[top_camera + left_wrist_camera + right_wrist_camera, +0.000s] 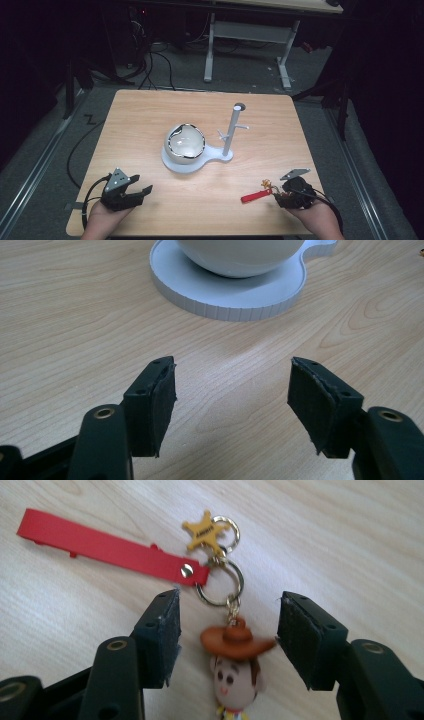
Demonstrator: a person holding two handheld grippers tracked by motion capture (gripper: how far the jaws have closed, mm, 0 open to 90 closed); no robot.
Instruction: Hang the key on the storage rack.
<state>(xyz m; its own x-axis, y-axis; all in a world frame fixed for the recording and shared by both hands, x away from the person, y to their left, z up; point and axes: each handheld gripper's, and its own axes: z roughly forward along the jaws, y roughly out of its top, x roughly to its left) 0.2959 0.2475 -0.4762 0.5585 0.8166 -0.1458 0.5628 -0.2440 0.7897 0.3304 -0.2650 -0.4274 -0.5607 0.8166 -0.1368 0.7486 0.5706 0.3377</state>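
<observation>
**Keychain lying loose between spread jaws, stand waiting ahead**

Right gripper (227,635) released: jaws spread wide, pads clear of the keychain (227,645) on both sides. Cowboy figure (234,667) flat on the table (150,115), right between the two pads, hat brim close to the pad on the right of the right gripper view but seemingly not pressed by it. Just beyond the jaw tips, the metal ring (220,585); past that, the star badge (204,530) and the red strap (110,550), stretched away to the upper left of that view. Probably laid out this way so that the ring stays free and open for hooking, with the figure serving as the handle for the grip.

Left gripper (232,400) likewise released, nothing between its pads, bare wood below. Parked low near the table's near edge, most likely kept out of the way as a spare hand. Straight ahead of it, the round white base (225,297) bearing a pale bowl (240,255).

In the high view, farther ahead and to the left of the right gripper, a white post (231,131) rising from that same base, short pegs sticking out sideways. Likely the hanging place for the ring, hence upright and within reach. Well apart from the keychain for now; no hanging done yet.
</observation>
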